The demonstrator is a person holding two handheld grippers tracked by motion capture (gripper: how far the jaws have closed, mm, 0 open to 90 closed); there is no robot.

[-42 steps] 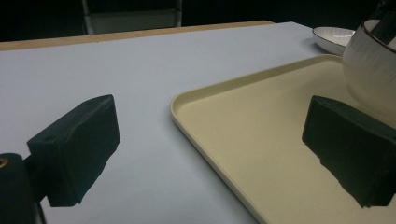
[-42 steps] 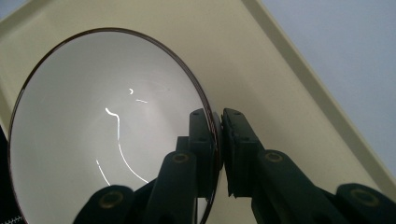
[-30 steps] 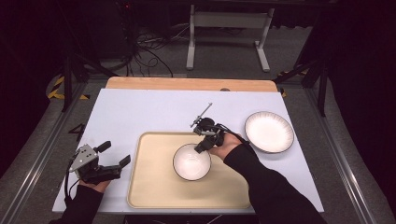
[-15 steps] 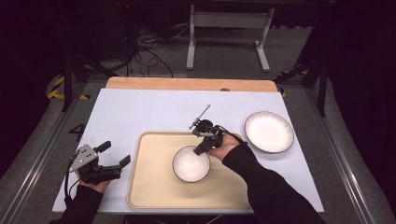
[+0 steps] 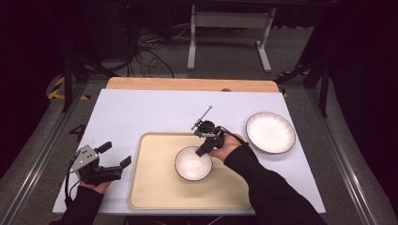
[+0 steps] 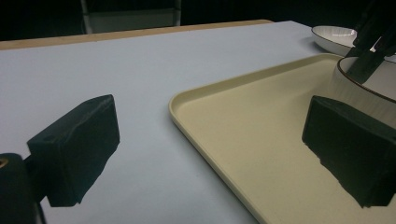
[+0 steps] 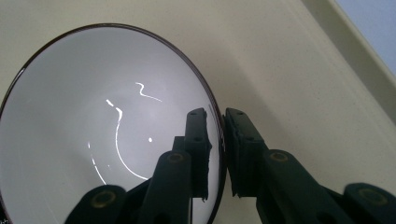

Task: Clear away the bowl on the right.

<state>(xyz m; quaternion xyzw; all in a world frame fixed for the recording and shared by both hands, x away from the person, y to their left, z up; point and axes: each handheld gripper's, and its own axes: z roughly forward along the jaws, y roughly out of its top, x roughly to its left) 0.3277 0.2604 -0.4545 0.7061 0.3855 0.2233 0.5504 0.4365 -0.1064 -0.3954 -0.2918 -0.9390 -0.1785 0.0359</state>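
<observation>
A white bowl (image 5: 192, 164) with a dark rim sits in the beige tray (image 5: 155, 187), right of its middle. My right gripper (image 5: 204, 151) reaches down onto the bowl's far right rim. In the right gripper view its jaws (image 7: 215, 114) straddle that rim, one inside the bowl (image 7: 102, 116) and one outside. They are shut on it but have just been opening a little. My left gripper (image 5: 116, 154) rests open on the table left of the tray, with nothing between its jaws (image 6: 210, 140).
A white ribbed plate (image 5: 271, 132) lies on the table right of the tray. The tray's raised lip (image 6: 187, 93) runs just ahead of the left gripper. A wooden strip (image 5: 187, 84) borders the table's far edge.
</observation>
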